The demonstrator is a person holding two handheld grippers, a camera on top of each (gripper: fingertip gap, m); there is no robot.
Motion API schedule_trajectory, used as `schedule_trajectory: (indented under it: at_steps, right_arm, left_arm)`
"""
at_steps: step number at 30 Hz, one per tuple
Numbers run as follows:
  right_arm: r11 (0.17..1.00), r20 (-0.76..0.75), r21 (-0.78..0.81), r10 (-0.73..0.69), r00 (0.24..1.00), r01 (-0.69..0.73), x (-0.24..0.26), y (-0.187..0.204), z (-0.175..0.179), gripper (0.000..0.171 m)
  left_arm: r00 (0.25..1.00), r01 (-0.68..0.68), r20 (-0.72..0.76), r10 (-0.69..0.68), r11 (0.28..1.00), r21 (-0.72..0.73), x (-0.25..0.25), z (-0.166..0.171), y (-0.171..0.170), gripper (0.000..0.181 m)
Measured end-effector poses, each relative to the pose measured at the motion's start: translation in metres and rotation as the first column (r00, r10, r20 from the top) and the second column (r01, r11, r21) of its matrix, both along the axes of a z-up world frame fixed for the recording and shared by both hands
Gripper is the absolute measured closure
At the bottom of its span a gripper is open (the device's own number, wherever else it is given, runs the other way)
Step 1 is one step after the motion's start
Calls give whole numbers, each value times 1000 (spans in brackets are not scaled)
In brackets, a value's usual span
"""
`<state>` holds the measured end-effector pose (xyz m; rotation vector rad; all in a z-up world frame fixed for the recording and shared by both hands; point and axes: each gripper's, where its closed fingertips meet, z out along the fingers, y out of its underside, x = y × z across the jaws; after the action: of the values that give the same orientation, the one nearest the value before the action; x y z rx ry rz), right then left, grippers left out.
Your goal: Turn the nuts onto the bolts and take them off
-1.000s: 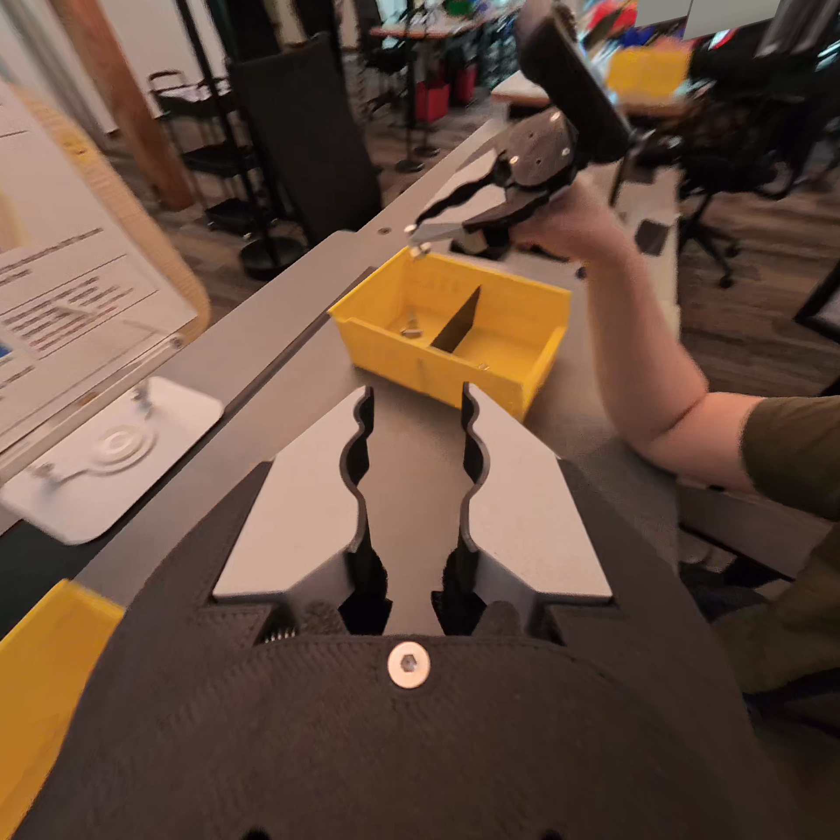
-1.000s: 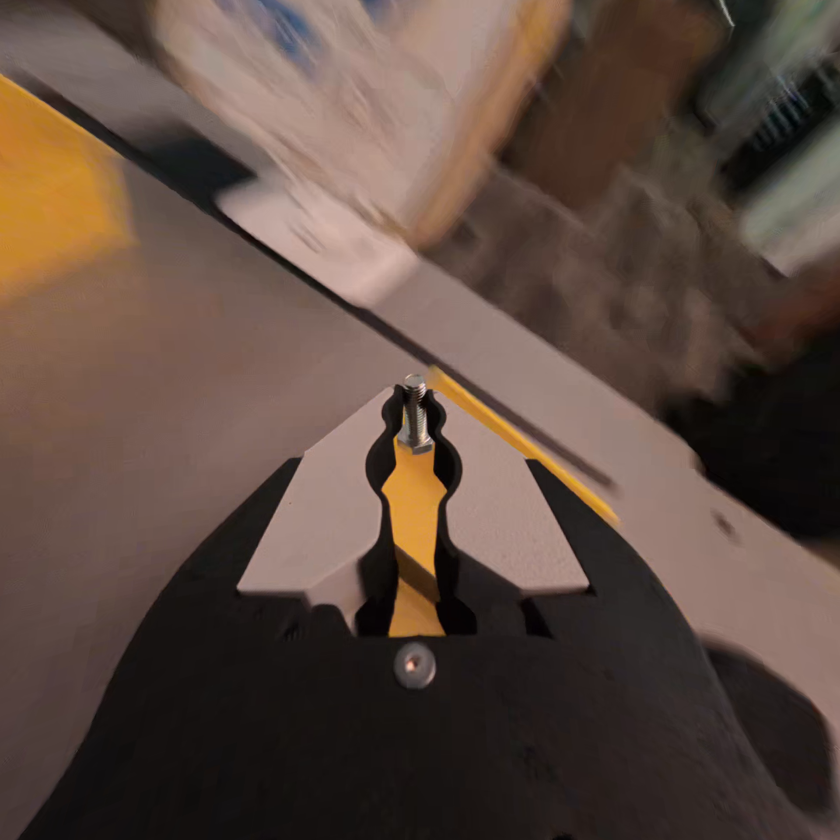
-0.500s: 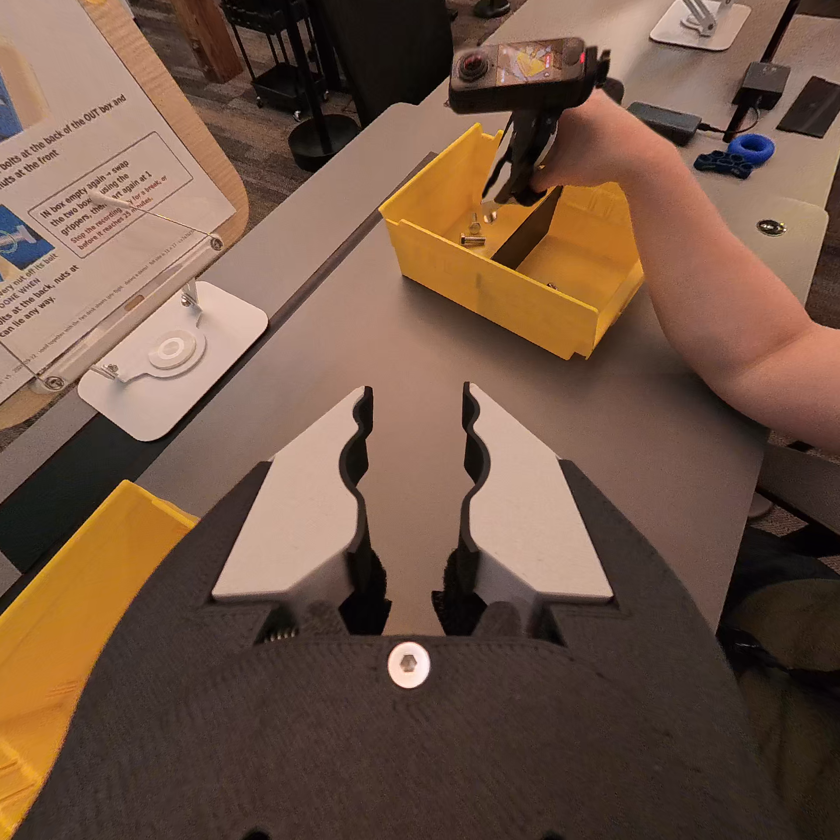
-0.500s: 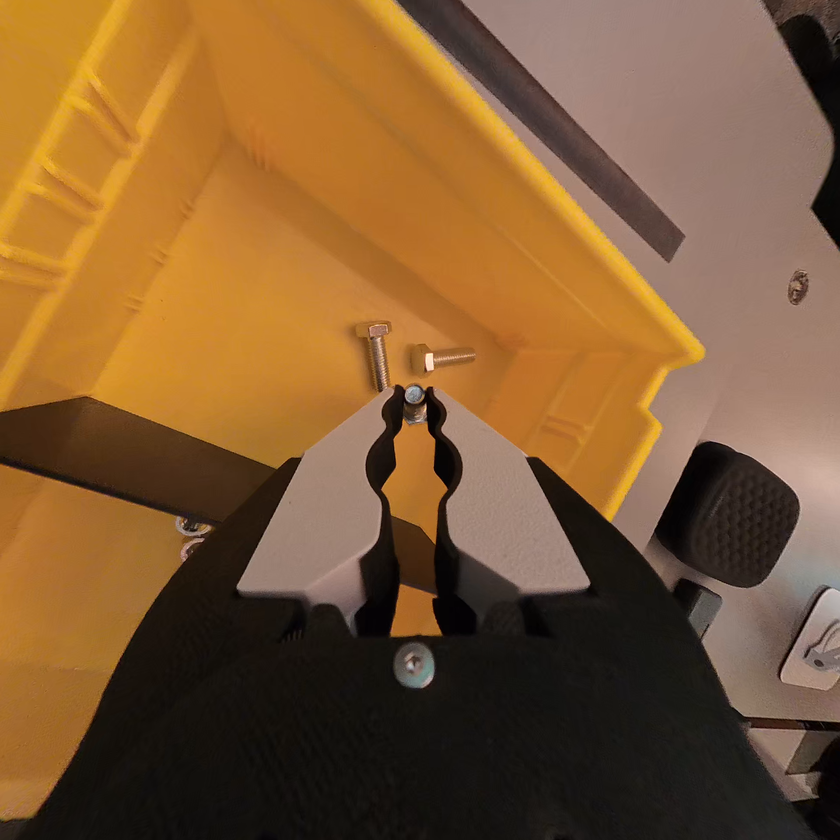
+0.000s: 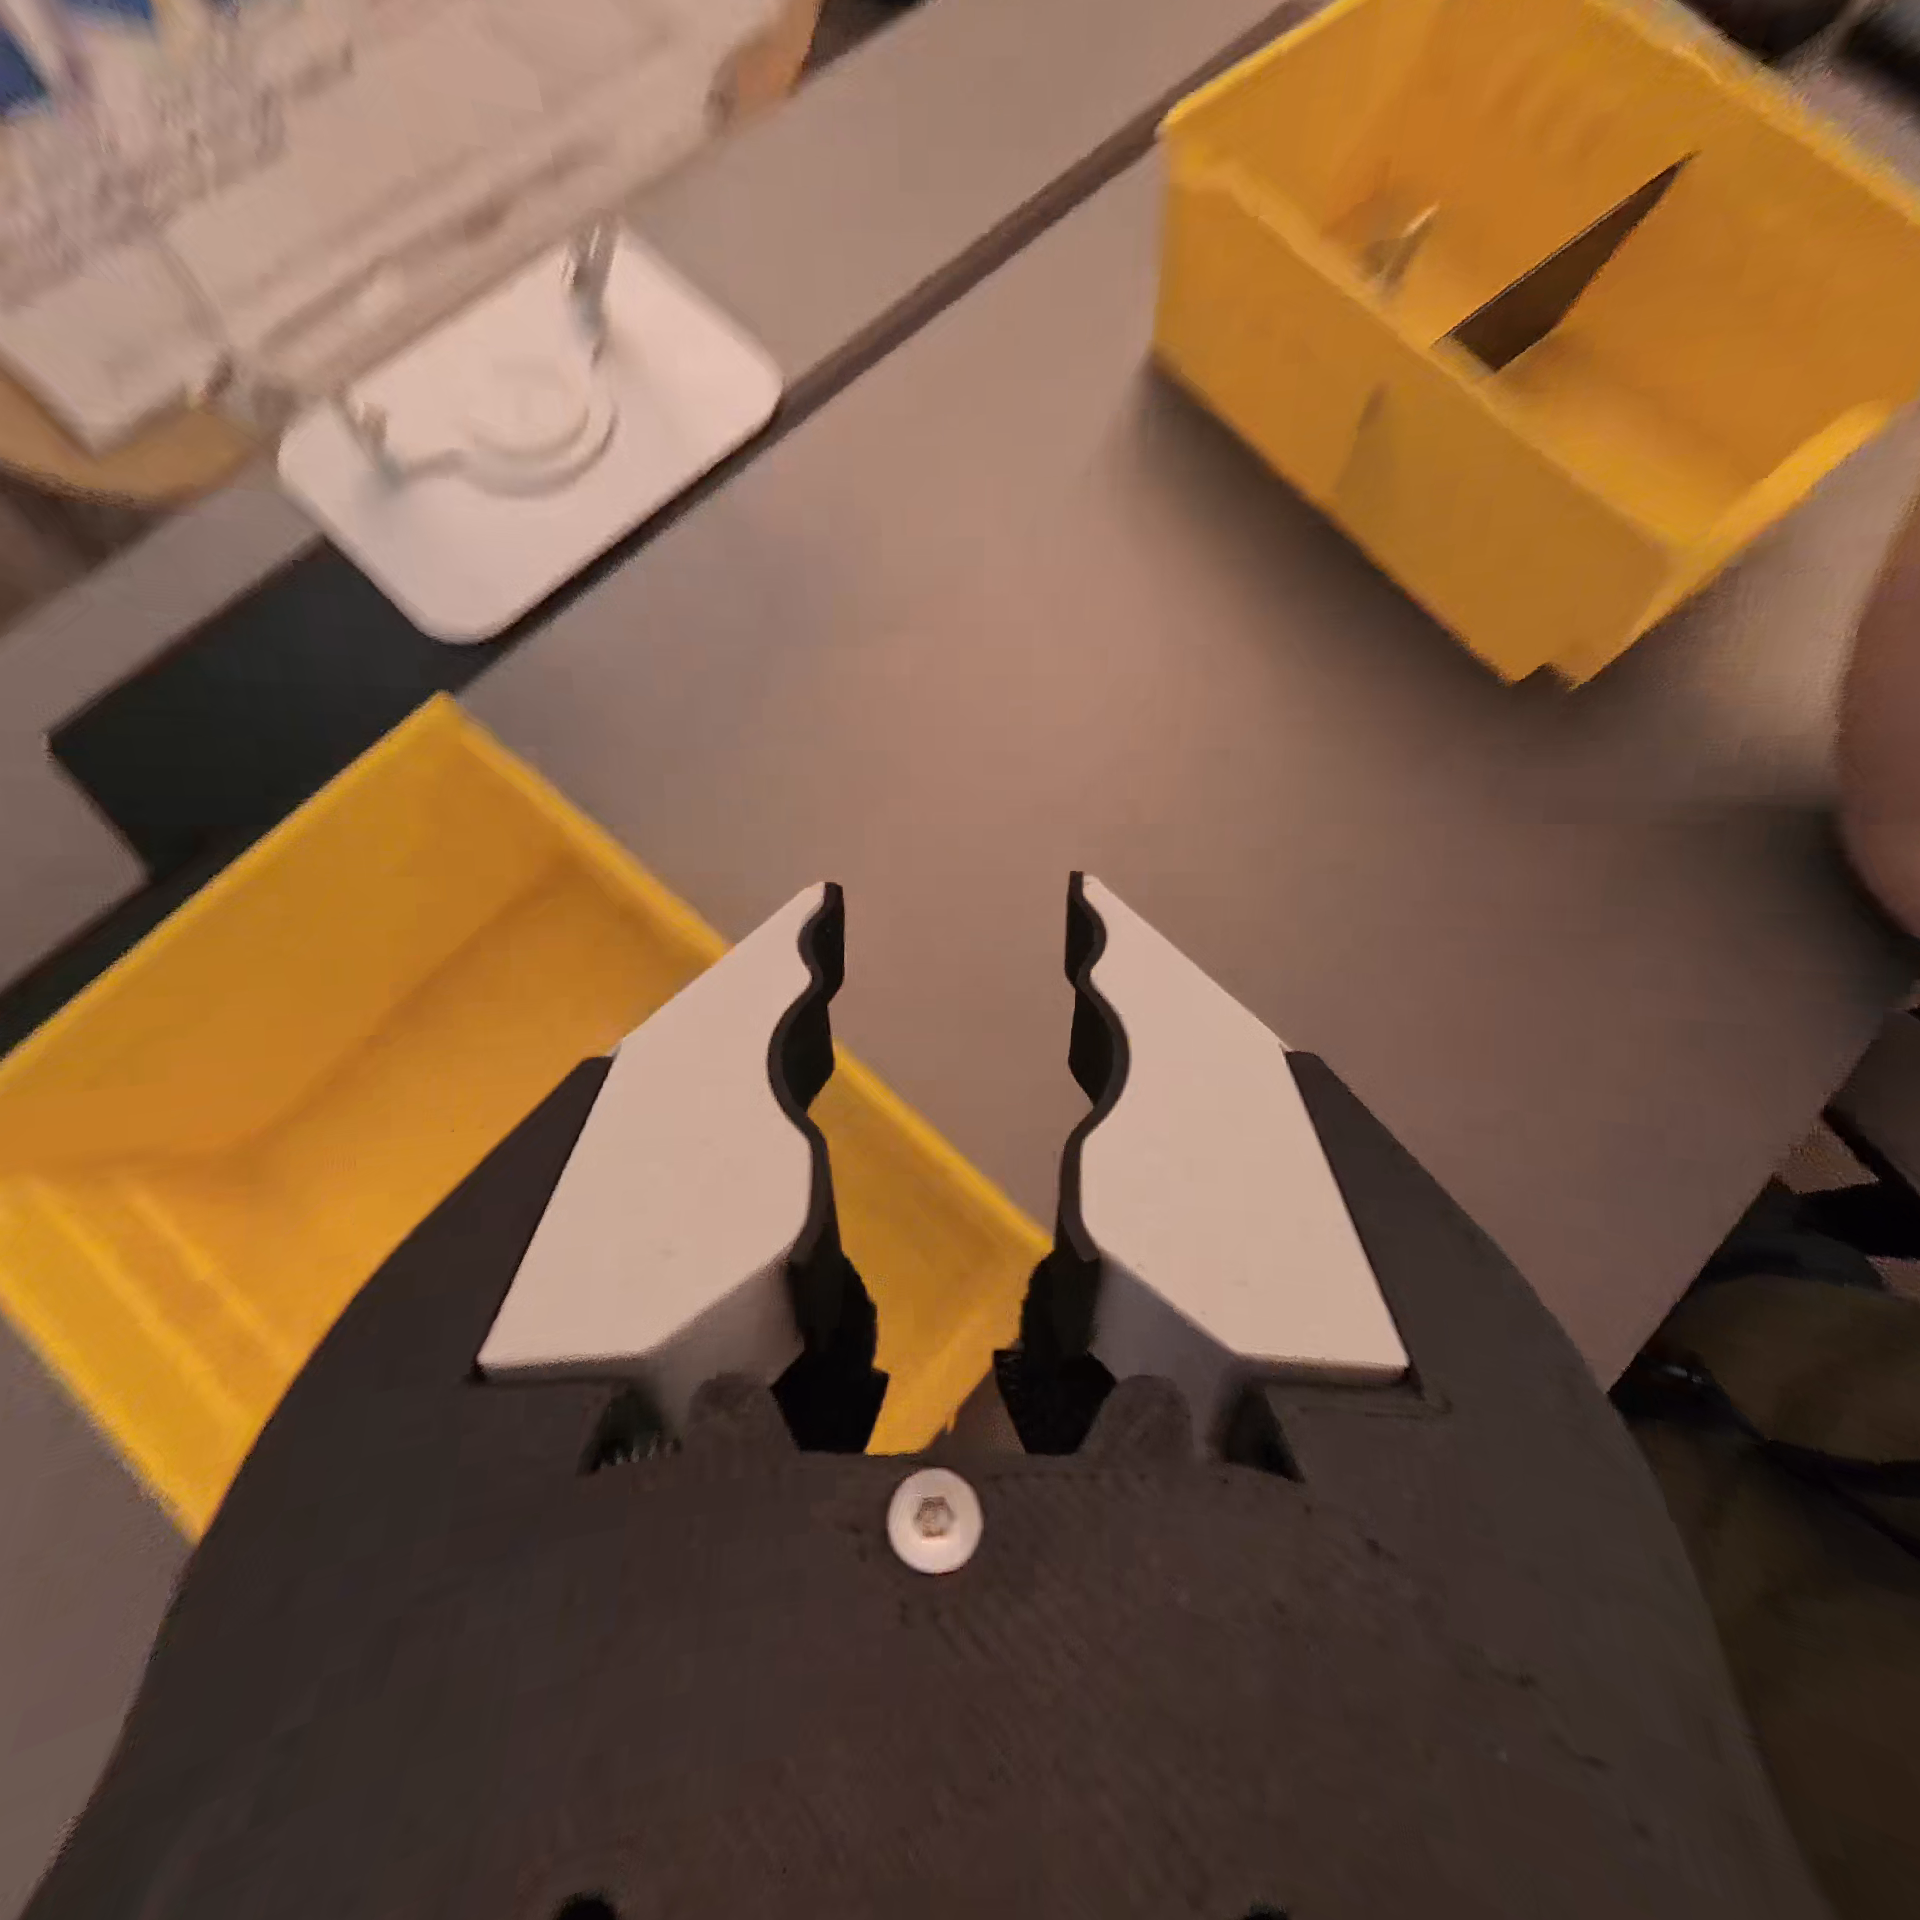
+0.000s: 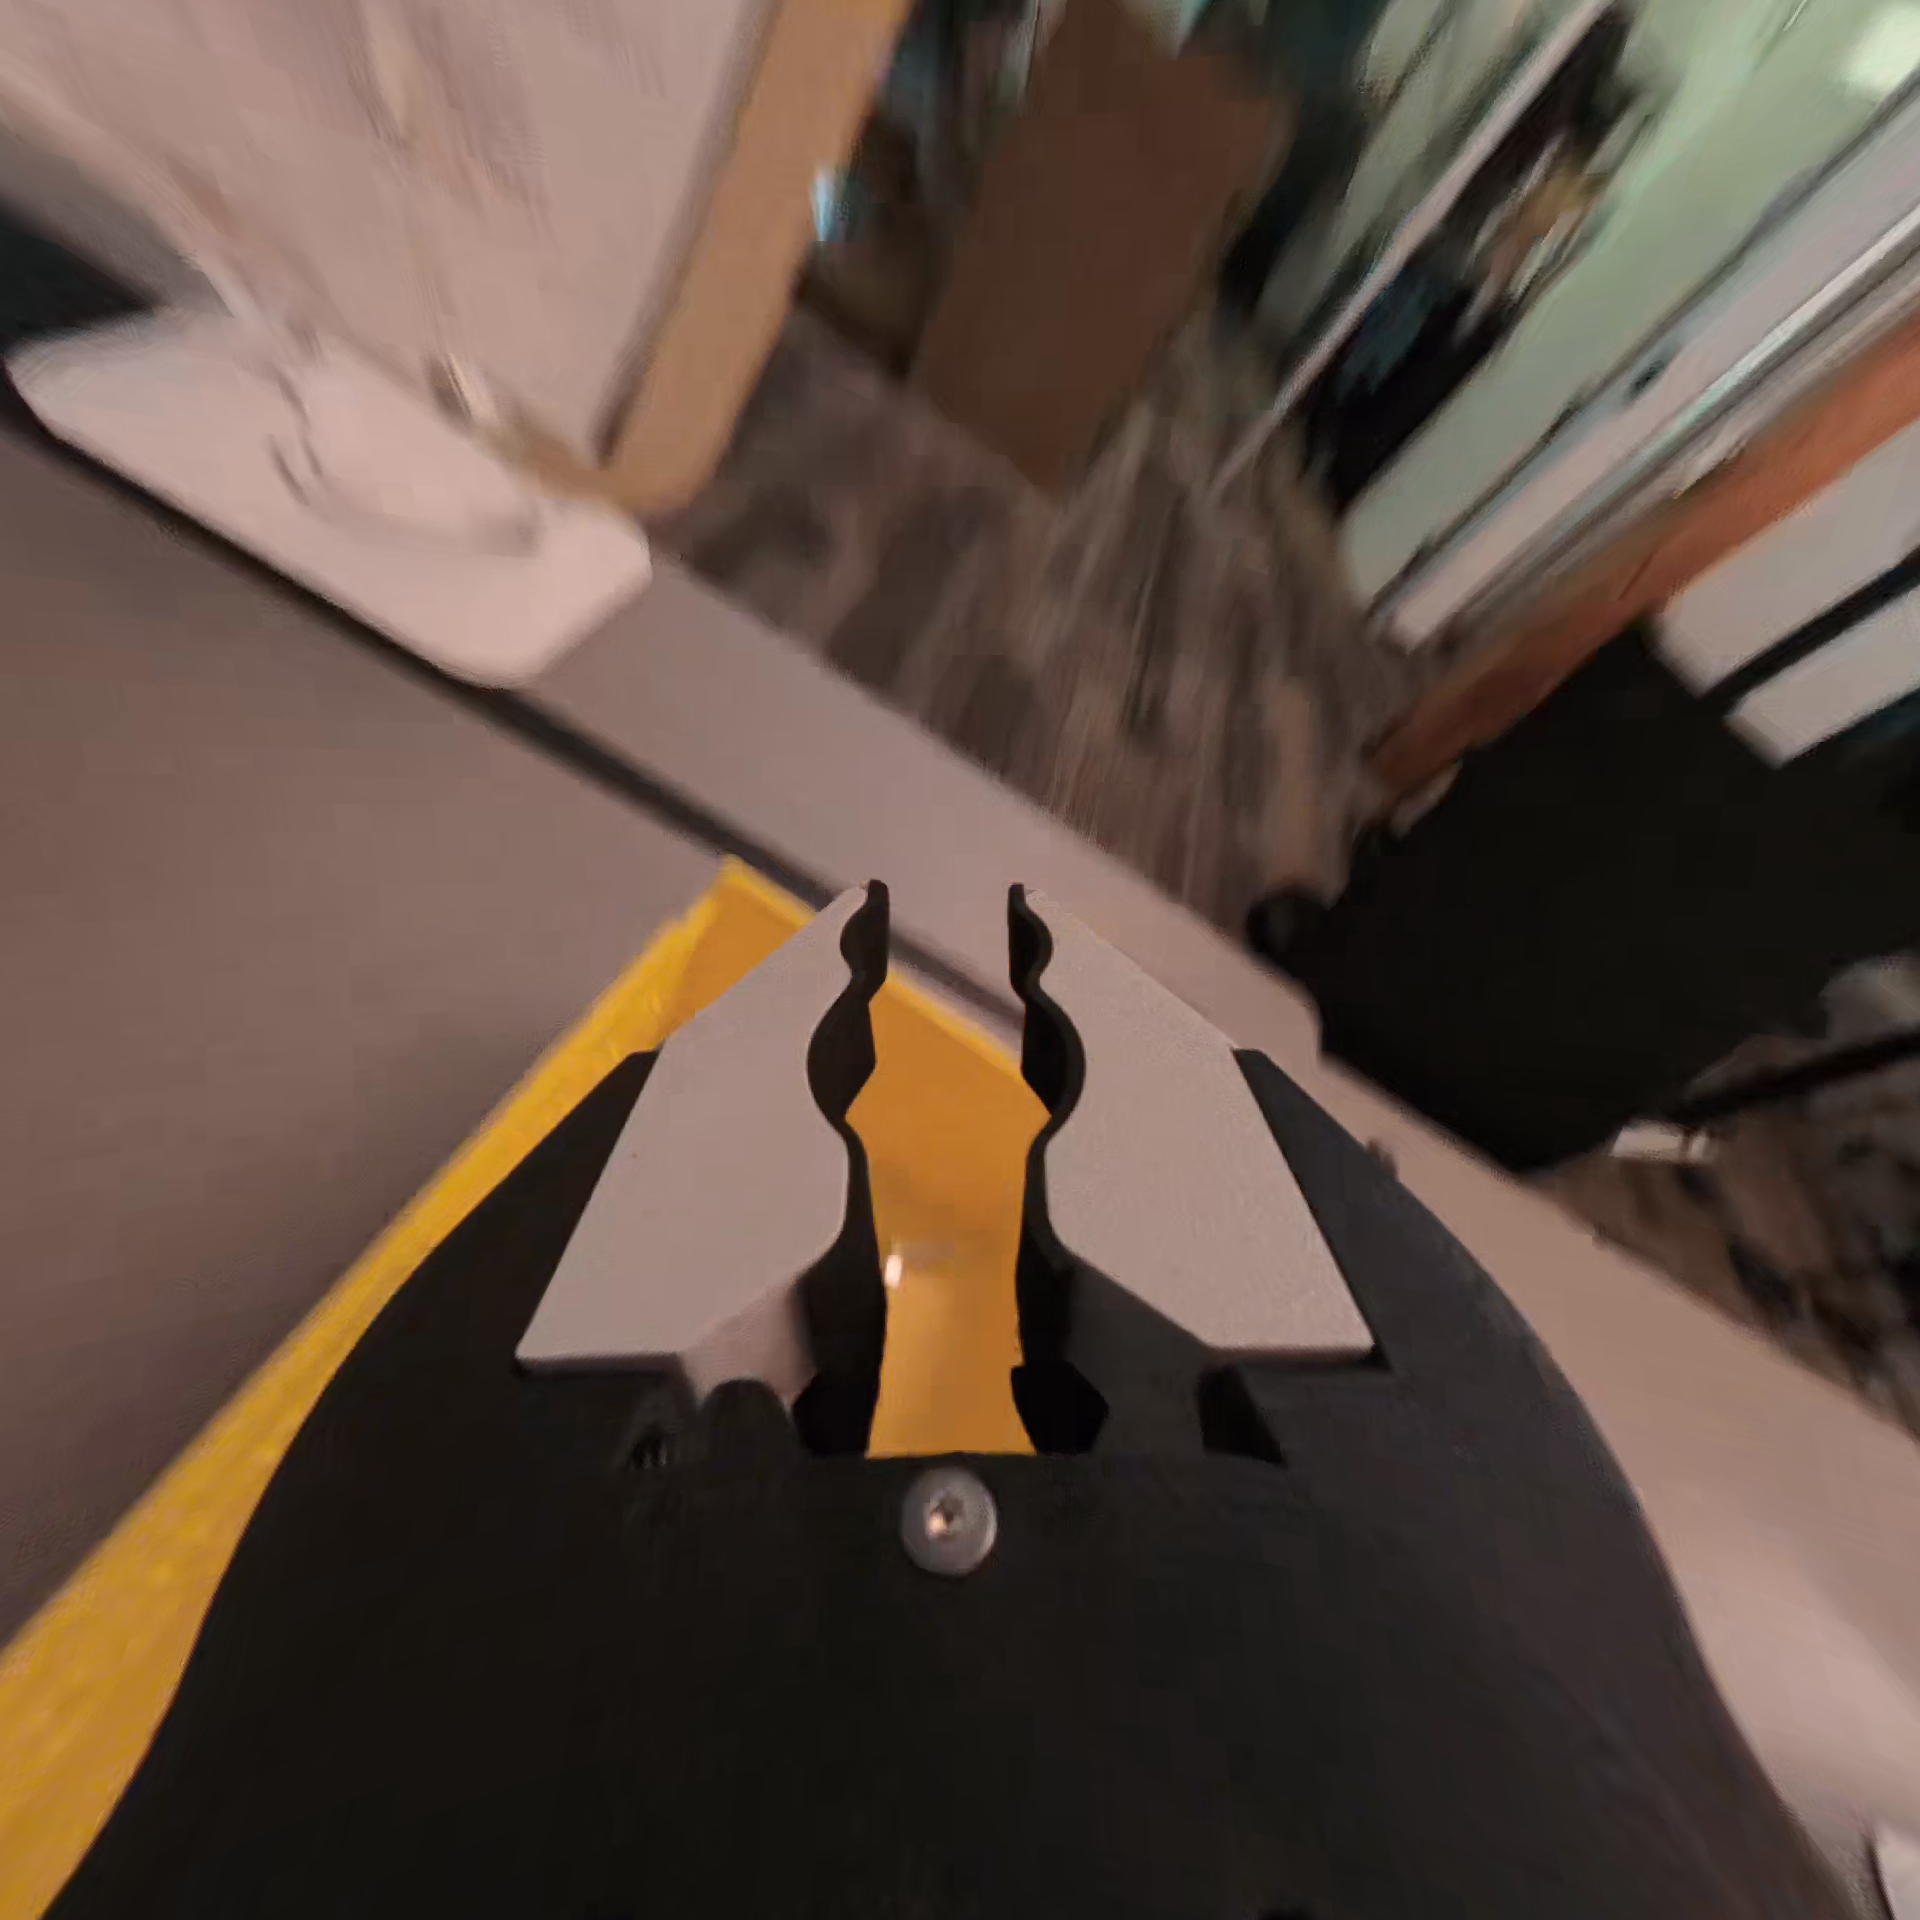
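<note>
Bolt gone from right hand-held gripper (image 6: pixel 948 904), now released above divided yellow plastic bin (image 6: pixel 644 997); we note left hand-held gripper (image 5: pixel 951 904) released, empty, over grey bench (image 5: pixel 1039 675).

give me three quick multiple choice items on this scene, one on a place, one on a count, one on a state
1. Where is the divided bin in the left wrist view?
A. upper right
B. lower left
C. bottom centre

2. How many yellow bins does the left wrist view show?
A. one
B. two
C. four

3. What does the right gripper hold?
A. a bolt
B. a nut
C. nothing

Key:
1 A, it sits far right on the table.
2 B, the divided bin plus the near bin.
3 C, the fingers stand apart with an empty gap.
</note>
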<state>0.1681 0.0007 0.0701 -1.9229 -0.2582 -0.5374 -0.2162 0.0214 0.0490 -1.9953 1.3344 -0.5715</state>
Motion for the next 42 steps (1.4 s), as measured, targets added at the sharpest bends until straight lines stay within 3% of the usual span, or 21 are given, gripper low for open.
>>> schedule_trajectory:
  at_steps: [3, 6, 9, 13, 19, 30, 42]
  right_arm:
    - [962, 79, 251, 93, 992, -110, -47, -20, 66, 149]
    - [926, 119, 333, 145, 982, -177, -80, -42, 96, 149]
    - [917, 146, 339, 170, 975, -211, -100, -55, 105, 149]
    - [917, 167, 328, 177, 970, -224, -111, -59, 107, 149]
    - [933, 179, 285, 172, 969, -218, -113, -53, 99, 149]
    - [954, 193, 206, 180, 965, -219, -114, -47, 84, 150]
    - [962, 191, 157, 192, 963, -223, -115, -43, 75, 150]
  left_arm:
    - [976, -156, -163, 142, 985, -77, -40, -35, 30, 142]
    - [910, -336, -304, 281, 930, -148, -75, -70, 61, 144]
    - [848, -460, -418, 325, 844, -276, -96, -109, 75, 148]
    - [835, -508, -460, 301, 741, -438, -93, -143, 80, 158]
    - [802, -542, -542, 250, 685, -486, -82, -176, 78, 155]
    - [730, -577, -654, 199, 692, -433, -79, -206, 81, 162]
    - [722, -551, -675, 151, 716, -429, -85, -208, 78, 172]
